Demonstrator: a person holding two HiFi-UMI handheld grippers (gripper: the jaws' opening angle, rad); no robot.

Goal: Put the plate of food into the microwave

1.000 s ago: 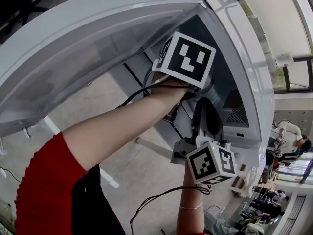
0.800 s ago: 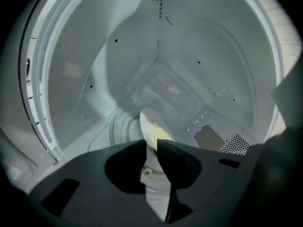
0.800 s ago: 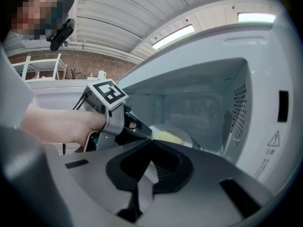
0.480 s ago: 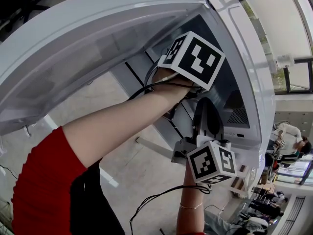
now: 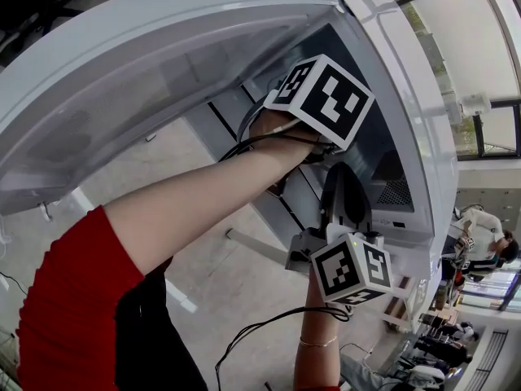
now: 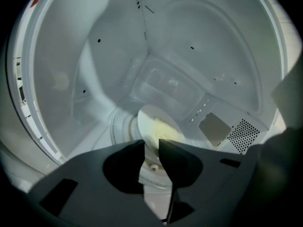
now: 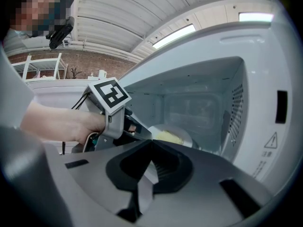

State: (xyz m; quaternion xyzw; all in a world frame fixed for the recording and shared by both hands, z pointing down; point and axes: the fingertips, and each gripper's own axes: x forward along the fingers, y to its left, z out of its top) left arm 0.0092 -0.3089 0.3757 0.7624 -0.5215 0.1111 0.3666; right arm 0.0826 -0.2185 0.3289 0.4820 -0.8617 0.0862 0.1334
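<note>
The white plate (image 6: 150, 123) with yellow food lies on the turntable inside the white microwave (image 7: 255, 79). My left gripper (image 6: 152, 144) reaches into the cavity. Its jaws have just been opening and now stand apart with the plate's near rim between them, not pressed. In the right gripper view the plate (image 7: 174, 136) shows behind the left gripper's marker cube (image 7: 109, 94). My right gripper (image 7: 151, 142) hangs just outside the opening, shut with nothing in it. From the head view only the left cube (image 5: 326, 96) and the right gripper's cube (image 5: 352, 271) show; the left jaws are hidden.
The microwave door (image 5: 146, 80) swings wide open to the left, above my left arm. A perforated vent (image 6: 244, 135) sits on the cavity's right wall. Black cables (image 5: 269, 328) trail over the floor. People sit at desks at the far right (image 5: 480, 235).
The left gripper's cube has rolled and shifted slightly right in the head view. The right gripper has stayed still.
</note>
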